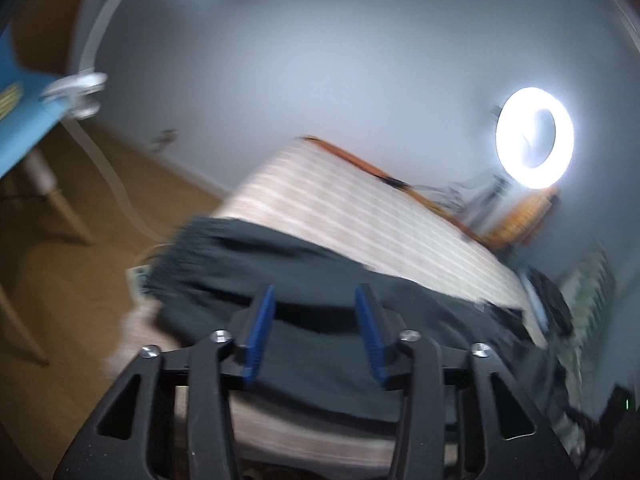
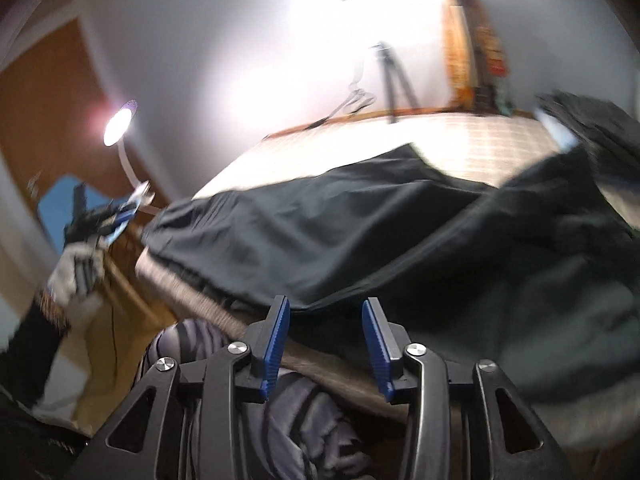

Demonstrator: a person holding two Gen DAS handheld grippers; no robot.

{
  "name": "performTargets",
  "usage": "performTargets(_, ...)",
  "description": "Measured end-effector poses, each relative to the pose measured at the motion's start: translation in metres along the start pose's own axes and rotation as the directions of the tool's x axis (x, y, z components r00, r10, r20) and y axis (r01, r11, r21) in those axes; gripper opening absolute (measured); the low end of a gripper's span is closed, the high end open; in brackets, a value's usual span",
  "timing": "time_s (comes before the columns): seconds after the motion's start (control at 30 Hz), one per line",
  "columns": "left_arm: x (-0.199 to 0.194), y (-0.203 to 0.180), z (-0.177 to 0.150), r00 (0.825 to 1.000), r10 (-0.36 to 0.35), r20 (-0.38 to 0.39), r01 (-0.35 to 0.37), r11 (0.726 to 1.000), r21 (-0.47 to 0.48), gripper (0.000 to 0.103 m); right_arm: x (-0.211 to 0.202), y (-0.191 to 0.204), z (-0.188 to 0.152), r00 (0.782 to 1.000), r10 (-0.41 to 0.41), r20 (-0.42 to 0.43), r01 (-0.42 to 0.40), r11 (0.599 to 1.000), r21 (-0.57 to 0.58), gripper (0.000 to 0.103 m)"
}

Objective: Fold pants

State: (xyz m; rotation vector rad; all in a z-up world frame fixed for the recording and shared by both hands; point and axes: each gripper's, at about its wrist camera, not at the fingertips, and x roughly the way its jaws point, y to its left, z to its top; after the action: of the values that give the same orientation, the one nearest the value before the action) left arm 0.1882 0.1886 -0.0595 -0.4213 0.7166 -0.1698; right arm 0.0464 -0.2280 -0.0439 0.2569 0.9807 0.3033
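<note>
While both views are pretty motion-blurred, you can still make out the basics. Dark pants (image 1: 304,280) are spread across a striped bed (image 1: 360,208), running along the near edge, with one end hanging a bit over the side. From the right wrist view the pants (image 2: 320,232) look rumpled, bunched higher toward the right side.

Left gripper (image 1: 316,332) has its jaws wide apart, nothing pinched between them, sitting just above the near edge of the fabric. Can't tell if the blue pads (image 1: 260,336) actually touch the cloth.

Right gripper (image 2: 326,340) is the same deal: jaws spread wide, nothing held, hovering by the hem at the bed edge (image 2: 200,292). In that view you can also spot the left gripper (image 2: 108,216) off to the left, held in a gloved hand (image 2: 76,268), well apart from the pants.

Other stuff: a ring light (image 1: 534,138) at the far side, a tripod (image 2: 394,76), a blue chair (image 1: 24,120), wood floor (image 1: 60,280), and some striped grey fabric (image 2: 296,420) below the right gripper.
</note>
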Motion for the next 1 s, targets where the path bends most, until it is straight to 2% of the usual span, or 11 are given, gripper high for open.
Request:
performTargets(0.07,0.007,-0.033,-0.005,0.998,-0.060,-0.022,0.061,0.996,0.058,0.045,-0.011,-0.014,0.001,0.999,-0.045,0.019,0.044,0.998,0.046,0.051)
performTargets(0.13,0.013,-0.063,-0.010,0.992,-0.117,-0.045,0.121,0.988,0.095,0.051,-0.020,-0.025,0.001,0.996,-0.084,0.030,0.082,0.994,0.078,0.058)
performTargets(0.2,0.022,-0.095,-0.015,0.979,-0.186,-0.082,0.195,0.973,0.126,0.053,-0.030,-0.036,0.000,0.991,-0.129,0.044,0.123,0.986,0.113,0.060)
performTargets(0.33,0.040,-0.154,-0.027,0.942,-0.288,-0.175,0.317,0.932,0.177,0.053,-0.046,-0.054,-0.006,0.978,-0.199,0.058,0.187,0.968,0.167,0.061)
performTargets(0.47,0.062,-0.218,-0.041,0.892,-0.368,-0.263,0.427,0.877,0.221,0.053,-0.060,-0.073,-0.016,0.967,-0.248,0.060,0.229,0.947,0.226,0.064)
performTargets(0.63,0.082,-0.287,-0.064,0.832,-0.421,-0.361,0.521,0.815,0.253,0.053,-0.074,-0.089,-0.026,0.958,-0.280,0.063,0.253,0.927,0.277,0.064)
performTargets(0.73,0.102,-0.331,-0.082,0.791,-0.442,-0.423,0.574,0.775,0.264,0.056,-0.084,-0.096,-0.034,0.953,-0.293,0.073,0.259,0.919,0.297,0.064)
performTargets(0.83,0.118,-0.367,-0.097,0.762,-0.443,-0.472,0.602,0.754,0.263,0.056,-0.090,-0.105,-0.041,0.952,-0.297,0.077,0.258,0.911,0.323,0.064)
performTargets(0.87,0.127,-0.384,-0.103,0.745,-0.446,-0.496,0.617,0.744,0.258,0.056,-0.092,-0.109,-0.043,0.952,-0.297,0.078,0.256,0.908,0.332,0.064)
performTargets(0.93,0.138,-0.406,-0.113,0.726,-0.441,-0.528,0.635,0.724,0.268,0.060,-0.094,-0.113,-0.046,0.951,-0.299,0.080,0.255,0.903,0.345,0.064)
performTargets(1.0,0.150,-0.428,-0.126,0.721,-0.422,-0.549,0.640,0.709,0.296,0.063,-0.098,-0.119,-0.050,0.950,-0.302,0.082,0.254,0.898,0.358,0.064)
